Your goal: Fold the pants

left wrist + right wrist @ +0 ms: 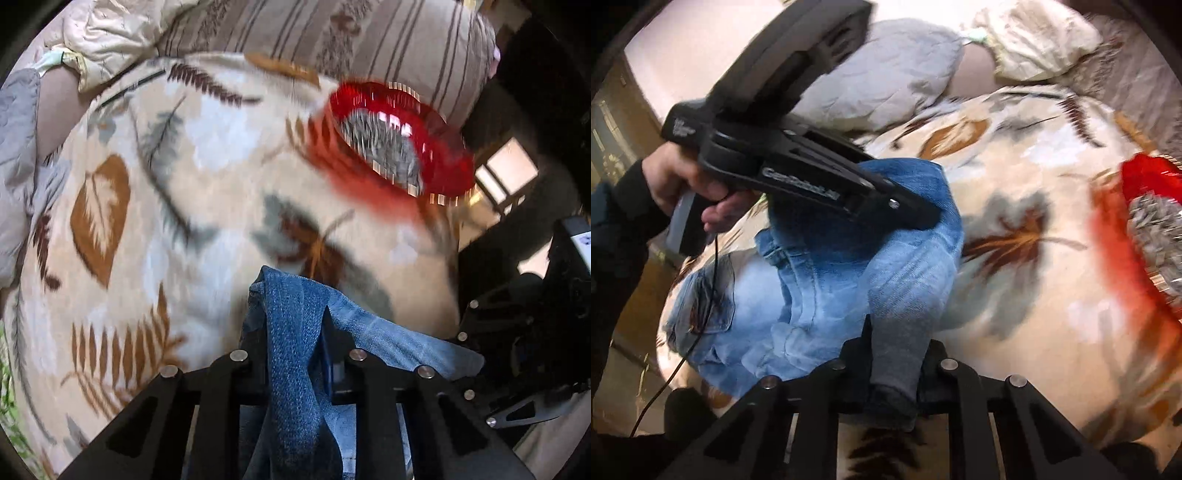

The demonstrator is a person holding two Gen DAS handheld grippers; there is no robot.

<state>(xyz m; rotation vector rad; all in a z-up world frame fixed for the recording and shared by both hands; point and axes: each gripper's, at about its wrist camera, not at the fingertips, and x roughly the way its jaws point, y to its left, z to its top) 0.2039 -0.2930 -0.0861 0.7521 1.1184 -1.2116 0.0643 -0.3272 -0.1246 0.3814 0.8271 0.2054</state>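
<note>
Pants (820,266) on blanket (1034,258), left gripper (923,218) angled down, right gripper (894,365), both jaws clenching denim.

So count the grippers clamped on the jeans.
2. The left gripper pinches the jeans at their far edge; the right gripper pinches the near edge, closest to its camera.

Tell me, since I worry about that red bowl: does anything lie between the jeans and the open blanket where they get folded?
Nothing visible does. Both grippers, left and right, already pinch the jeans. The red bowl sits apart on the blanket, well beyond the denim.
</note>
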